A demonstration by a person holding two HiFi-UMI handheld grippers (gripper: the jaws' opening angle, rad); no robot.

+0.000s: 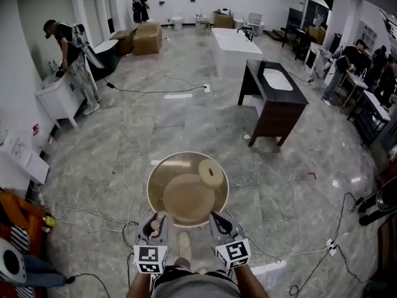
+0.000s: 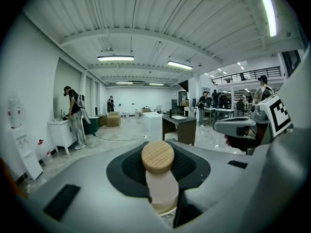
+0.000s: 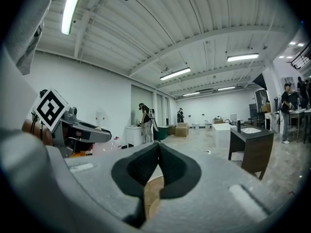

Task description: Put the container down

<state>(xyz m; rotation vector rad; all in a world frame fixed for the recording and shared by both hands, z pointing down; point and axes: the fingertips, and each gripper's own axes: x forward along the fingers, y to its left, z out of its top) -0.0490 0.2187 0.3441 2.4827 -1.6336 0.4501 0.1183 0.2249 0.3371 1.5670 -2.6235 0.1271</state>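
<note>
— Over the grey marble floor [image 1: 186, 117], from the head view, what sits between the two tongs?
— A round, tan, see-through container [image 1: 162, 177], carried clear of the floor in front of the person. A pale disc [image 1: 188, 198] lies in its bottom and a wooden ring [image 1: 211, 173] rests toward its right wall. The left tongs [image 1: 154, 223] meet its near rim on the left side, the right tongs [image 1: 218, 222] on the right side. A dark vanity [image 1: 279, 113] stands farther off.
— And the left gripper view?
— The left tongs [image 2: 158, 169] are closed on a wood-capped peg [image 2: 158, 157]. It stands upright between the dark pads [image 2: 192, 166], which press its pale stem. Beyond them are the vanity [image 2: 179, 127] and a person [image 2: 74, 115] at a white cabinet [image 2: 63, 132].
— Then the right gripper view?
— The right tongs [image 3: 158, 171] are pinched nearly together, pads touching at the top. They are clamped on the container's thin tan wall [image 3: 151, 198], which shows just below that meeting point. The left gripper's marker cube [image 3: 50, 108] appears at the left edge.
</note>
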